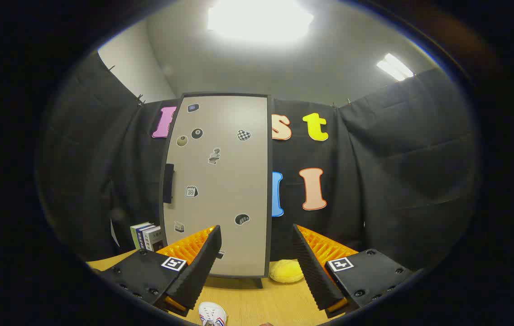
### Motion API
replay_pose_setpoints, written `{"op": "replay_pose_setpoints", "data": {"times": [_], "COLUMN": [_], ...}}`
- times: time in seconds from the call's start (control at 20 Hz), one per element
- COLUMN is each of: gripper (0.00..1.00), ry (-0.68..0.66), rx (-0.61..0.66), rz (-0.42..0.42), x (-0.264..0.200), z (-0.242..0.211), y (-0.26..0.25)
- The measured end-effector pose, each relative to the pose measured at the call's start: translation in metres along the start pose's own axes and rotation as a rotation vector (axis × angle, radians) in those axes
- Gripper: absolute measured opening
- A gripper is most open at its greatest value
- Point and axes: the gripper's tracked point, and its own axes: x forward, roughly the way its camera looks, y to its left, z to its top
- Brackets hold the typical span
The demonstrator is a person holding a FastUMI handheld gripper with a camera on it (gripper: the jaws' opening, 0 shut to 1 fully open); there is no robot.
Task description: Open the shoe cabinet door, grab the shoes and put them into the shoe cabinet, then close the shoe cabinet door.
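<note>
A tall grey shoe cabinet [218, 181] is seen upright on the wooden table, its sticker-dotted door shut, a dark handle [168, 183] on its left edge. A white shoe [212, 314] is seen lying on the table, near the camera.

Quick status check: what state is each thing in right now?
Cabinet door: shut, handle on its left edge.
Gripper: jaws open, nothing between them, facing the door.
Shoe: on the table, not yet grasped.
Yellow soft thing: resting at the cabinet's foot.
Books: upright beside the cabinet.
</note>
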Motion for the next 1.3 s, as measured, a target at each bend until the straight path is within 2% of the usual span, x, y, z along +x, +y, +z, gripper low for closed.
{"op": "replay_pose_setpoints", "data": {"times": [0.45, 1.3], "gripper": [0.97, 0.97], "ry": [-0.005, -0.020], "rx": [0.002, -0.021], "rz": [0.010, 0.003], "x": [-0.004, 0.005], "z": [-0.002, 0.014], "y": [0.006, -0.014]}}
